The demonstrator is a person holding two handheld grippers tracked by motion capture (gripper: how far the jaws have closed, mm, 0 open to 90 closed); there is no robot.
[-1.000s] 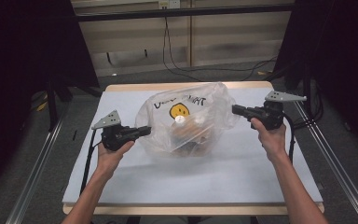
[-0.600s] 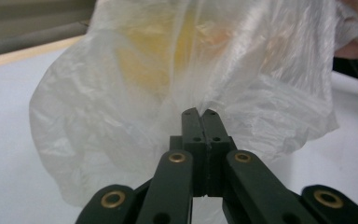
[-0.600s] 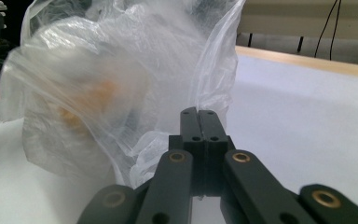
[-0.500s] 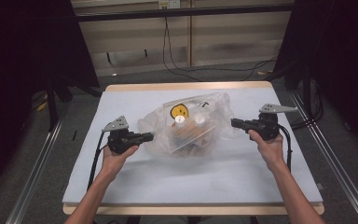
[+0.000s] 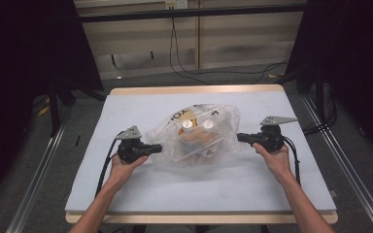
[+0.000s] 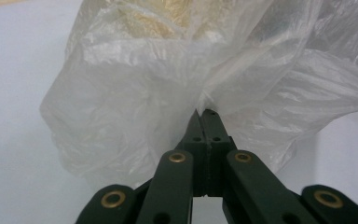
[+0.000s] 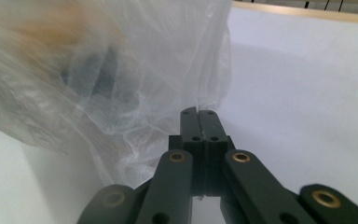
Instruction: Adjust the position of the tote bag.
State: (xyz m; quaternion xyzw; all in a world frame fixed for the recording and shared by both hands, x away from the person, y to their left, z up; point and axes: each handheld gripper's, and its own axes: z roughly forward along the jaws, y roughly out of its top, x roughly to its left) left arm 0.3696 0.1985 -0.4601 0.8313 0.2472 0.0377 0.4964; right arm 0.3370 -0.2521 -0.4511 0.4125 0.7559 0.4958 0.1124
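Observation:
A clear plastic bag (image 5: 194, 138) with a yellow printed face lies mid-table on the white mat (image 5: 252, 189). Inside it are white-capped items and something brown. My left gripper (image 5: 158, 147) is at the bag's left end. In the left gripper view its jaws are pressed together with a fold of the bag's film (image 6: 135, 107) pinched at the tips of the left gripper (image 6: 207, 113). My right gripper (image 5: 240, 138) is at the bag's right end. The right gripper (image 7: 198, 111) is shut too, with the edge of the bag (image 7: 121, 70) caught at its tips.
The mat covers a wooden table whose far edge (image 5: 194, 90) shows behind the bag. Metal rails (image 5: 39, 179) run along both sides of the table. Cables (image 5: 194, 73) lie on the floor beyond. Bare mat stretches in front of the bag and towards the corners.
Both grippers have come down with the bag held between them. The bag, hanging tall a second ago, now rests lower and flatter on the mat.

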